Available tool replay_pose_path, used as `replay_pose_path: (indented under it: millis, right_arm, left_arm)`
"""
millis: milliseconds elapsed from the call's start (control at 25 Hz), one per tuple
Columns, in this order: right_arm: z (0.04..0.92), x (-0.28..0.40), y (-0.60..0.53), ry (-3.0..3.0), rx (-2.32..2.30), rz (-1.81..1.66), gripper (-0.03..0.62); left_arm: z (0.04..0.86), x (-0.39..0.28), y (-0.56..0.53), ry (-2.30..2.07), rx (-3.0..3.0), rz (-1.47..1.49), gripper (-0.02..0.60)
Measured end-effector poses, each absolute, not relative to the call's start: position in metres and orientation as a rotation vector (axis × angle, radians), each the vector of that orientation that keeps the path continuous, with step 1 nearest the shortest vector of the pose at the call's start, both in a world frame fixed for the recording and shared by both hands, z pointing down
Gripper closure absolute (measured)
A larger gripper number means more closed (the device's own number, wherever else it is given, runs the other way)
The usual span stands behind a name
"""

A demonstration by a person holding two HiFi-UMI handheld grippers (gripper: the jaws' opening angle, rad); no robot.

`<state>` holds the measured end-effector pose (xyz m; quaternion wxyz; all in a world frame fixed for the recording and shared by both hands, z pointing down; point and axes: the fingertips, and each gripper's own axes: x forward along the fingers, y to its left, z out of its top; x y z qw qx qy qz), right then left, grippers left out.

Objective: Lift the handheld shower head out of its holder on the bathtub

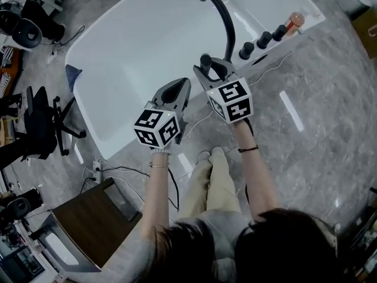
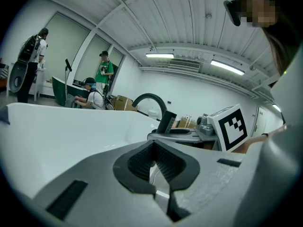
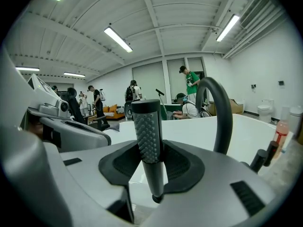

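The right gripper (image 3: 150, 167) had clamped the upright shower head (image 3: 147, 131) over the bathtub's (image 1: 118, 34) near rim, the left gripper (image 2: 152, 167) closed, empty.

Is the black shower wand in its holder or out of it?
Out, it seems: the right gripper clamps the handheld shower head upright, its lower end hanging free over the bathtub.

The white bathtub (image 1: 147, 40) stands on a grey floor (image 1: 318, 99), its rim bearing black knobs (image 1: 264, 39) and a spout (image 1: 227, 22).
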<state>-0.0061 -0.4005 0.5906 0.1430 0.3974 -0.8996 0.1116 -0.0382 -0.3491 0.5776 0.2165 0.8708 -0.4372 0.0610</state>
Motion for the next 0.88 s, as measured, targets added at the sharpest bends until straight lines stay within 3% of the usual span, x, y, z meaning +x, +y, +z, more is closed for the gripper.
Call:
replay_pose_path:
  millis: [880]
  right_arm:
    - [0.401,0.021,-0.353,-2.718,1.290,0.239,0.459]
  left_arm:
    - [0.423,-0.026,-0.316,-1.195,2.525,0.025,0.577]
